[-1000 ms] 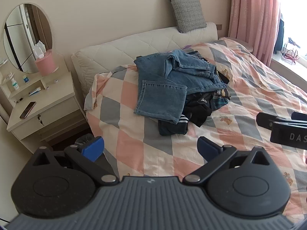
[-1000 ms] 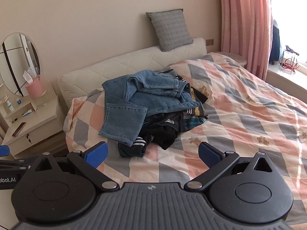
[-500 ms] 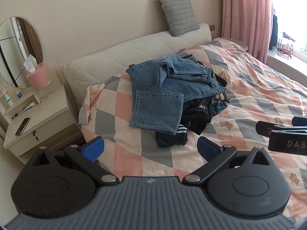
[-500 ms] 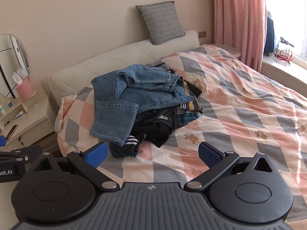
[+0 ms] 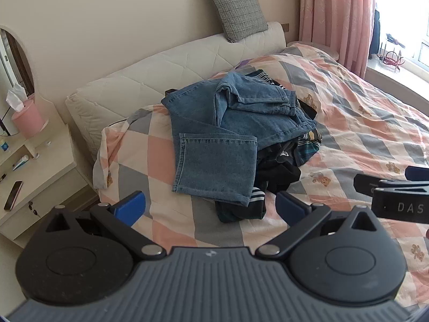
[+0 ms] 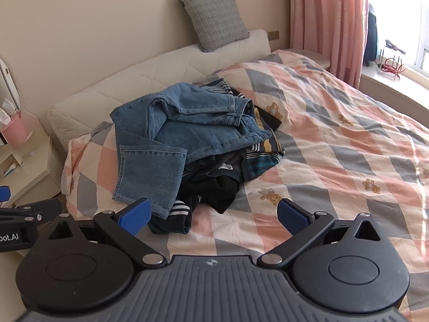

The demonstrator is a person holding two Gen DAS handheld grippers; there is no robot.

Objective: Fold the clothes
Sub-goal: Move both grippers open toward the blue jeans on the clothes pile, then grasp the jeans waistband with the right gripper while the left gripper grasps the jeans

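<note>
1. Two grippers hover over the near edge of the bed [image 5: 375, 123], both with blue pads spread wide and nothing between them: left gripper [image 5: 210, 206], right gripper [image 6: 213, 214].
2. Clothes pile [image 6: 214, 161] sits at about 12 o'clock from the left gripper and 11 o'clock from the right one, toward the headboard [image 5: 166, 72].
3. Jeans [image 5: 228, 134] lie on top, one leg flopped toward the near edge; dark striped stuff [image 6: 177, 214] pokes out underneath.
4. Step in hand looks like reaching for the first garment, nothing folded yet.
5. Best bet is probably pinching only the denim at the hem corners, so the dark layers underneath don't get dragged along.
6. Checkered quilt at 2 o'clock looks like plenty of open room to spread the jeans flat.
</note>
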